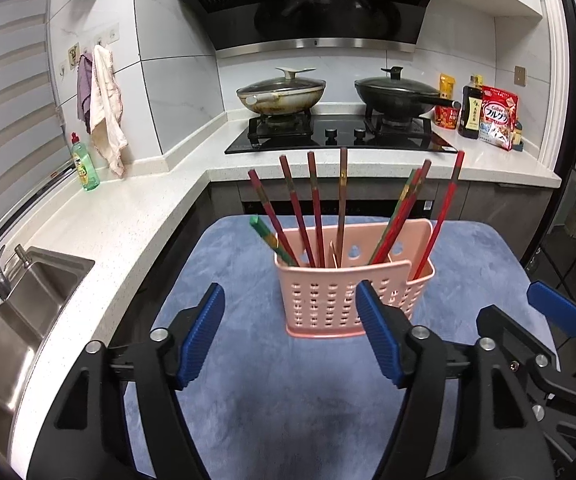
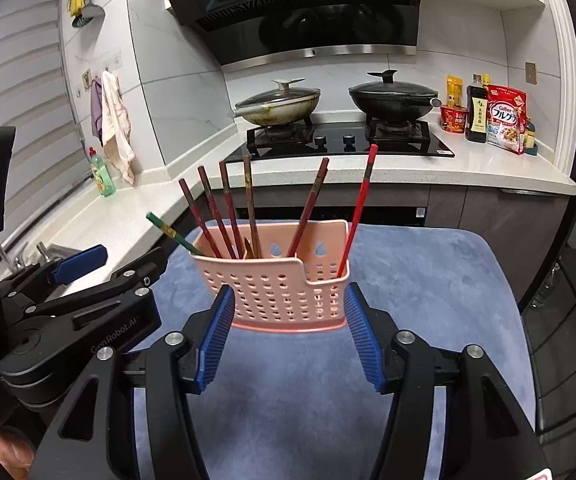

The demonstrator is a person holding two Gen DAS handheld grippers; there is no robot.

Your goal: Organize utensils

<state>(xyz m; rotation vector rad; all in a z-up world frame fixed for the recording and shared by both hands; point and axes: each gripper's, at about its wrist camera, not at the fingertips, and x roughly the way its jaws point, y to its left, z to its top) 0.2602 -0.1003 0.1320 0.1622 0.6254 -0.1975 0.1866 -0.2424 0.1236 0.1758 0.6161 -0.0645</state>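
Note:
A pink perforated utensil holder (image 1: pixel 328 300) stands upright on a blue cloth (image 1: pixel 288 400). Several red, brown and green chopsticks (image 1: pixel 316 208) stand in it, leaning outward. My left gripper (image 1: pixel 290 312) is open and empty, just in front of the holder's left half. The holder also shows in the right wrist view (image 2: pixel 283 288), with chopsticks (image 2: pixel 227 208) in it. My right gripper (image 2: pixel 290 308) is open, its blue pads (image 2: pixel 362 332) on either side of the holder's front, close to its walls; contact cannot be told. It also shows in the left wrist view (image 1: pixel 556 312).
A white counter (image 1: pixel 127 220) runs along the left with a steel sink (image 1: pixel 19 312) and a green soap bottle (image 1: pixel 84 162). Behind stands a black hob (image 1: pixel 340 136) with two lidded pans (image 1: pixel 281 92). Sauce bottles and food packets (image 1: pixel 484 114) stand at the back right.

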